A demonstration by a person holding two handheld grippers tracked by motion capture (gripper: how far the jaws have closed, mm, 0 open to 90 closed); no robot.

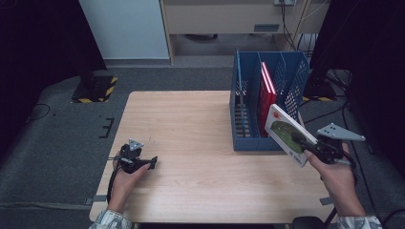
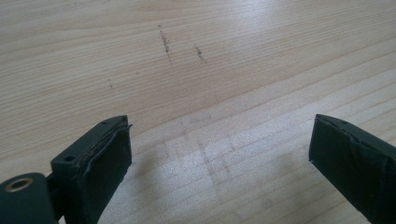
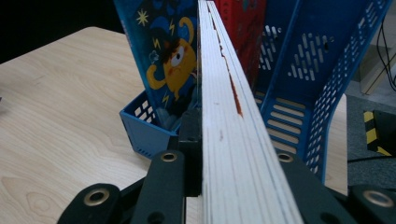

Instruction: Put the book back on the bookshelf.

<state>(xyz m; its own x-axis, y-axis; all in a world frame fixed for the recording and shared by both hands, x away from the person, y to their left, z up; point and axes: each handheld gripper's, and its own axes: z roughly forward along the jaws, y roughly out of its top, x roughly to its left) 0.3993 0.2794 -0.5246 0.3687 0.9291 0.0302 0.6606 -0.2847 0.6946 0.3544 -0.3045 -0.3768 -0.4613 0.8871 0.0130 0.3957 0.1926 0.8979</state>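
Clamping a thin book (image 1: 286,135) by its page edge, the right gripper (image 1: 305,145) holds it tilted in the air just in front of the blue file rack (image 1: 248,102), at the rack's open end. From the right gripper view the book's white page block (image 3: 233,140) runs straight between the 2 black jaws, which press on both its faces. Inside the rack a red book (image 1: 266,98) stands upright in a middle slot, and a blue cover with a yellow cartoon figure (image 3: 170,65) leans in the slot beside it. Well apart from the rack, near the table's (image 1: 191,124) opposite edge, the left gripper (image 1: 152,162) rests low over bare wood with its jaws spread wide and nothing between them.
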